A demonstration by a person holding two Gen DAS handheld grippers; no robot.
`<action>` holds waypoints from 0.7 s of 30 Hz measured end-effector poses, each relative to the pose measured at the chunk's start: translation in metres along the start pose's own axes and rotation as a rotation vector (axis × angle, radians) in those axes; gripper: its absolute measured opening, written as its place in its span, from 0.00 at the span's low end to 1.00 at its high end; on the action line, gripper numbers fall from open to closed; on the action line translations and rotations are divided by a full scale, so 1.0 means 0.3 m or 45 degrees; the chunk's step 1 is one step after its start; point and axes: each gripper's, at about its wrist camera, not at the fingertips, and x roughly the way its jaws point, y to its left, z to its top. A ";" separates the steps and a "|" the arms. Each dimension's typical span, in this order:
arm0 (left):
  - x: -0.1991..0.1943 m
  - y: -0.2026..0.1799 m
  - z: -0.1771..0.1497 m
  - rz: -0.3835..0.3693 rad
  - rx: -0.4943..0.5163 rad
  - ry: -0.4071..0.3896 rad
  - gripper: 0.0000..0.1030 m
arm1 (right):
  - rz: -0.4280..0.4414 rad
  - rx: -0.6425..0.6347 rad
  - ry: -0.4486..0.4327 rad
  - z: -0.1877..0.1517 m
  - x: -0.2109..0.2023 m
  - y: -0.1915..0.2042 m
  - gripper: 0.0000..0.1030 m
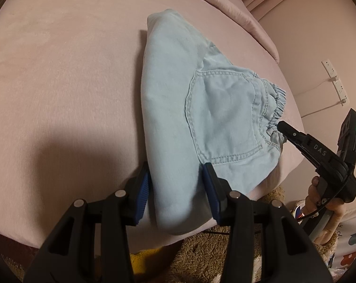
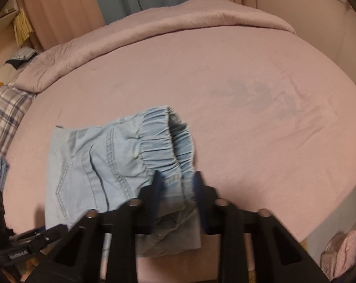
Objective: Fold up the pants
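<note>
1. Light-blue denim pants (image 1: 189,118), soft and already folded into a compact bundle, lie on the pink bed sheet (image 1: 60,82) near its edge.
2. Long axis runs away from the left gripper (image 1: 176,182); the folded end sits between its blue-padded fingers (image 1: 142,188), which stand wide, apparently not pinching.
3. Right gripper (image 2: 176,184) straddles the elastic waistband (image 2: 159,136); blur hides whether it grips.
4. Judgement: the left gripper is nearer the fold edge, the right nearer the waistband.
</note>
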 end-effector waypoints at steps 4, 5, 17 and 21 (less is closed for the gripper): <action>0.000 -0.004 -0.007 0.006 0.012 0.003 0.44 | 0.047 0.019 0.012 0.000 -0.009 -0.020 0.17; 0.002 -0.009 -0.009 0.007 0.013 0.004 0.44 | 0.047 0.018 0.015 -0.005 -0.009 -0.023 0.17; -0.002 -0.010 -0.042 -0.021 0.006 0.035 0.44 | 0.035 0.072 0.026 -0.035 0.003 -0.037 0.17; -0.005 -0.021 -0.050 -0.022 0.012 0.050 0.45 | 0.040 0.081 0.031 -0.040 -0.001 -0.038 0.17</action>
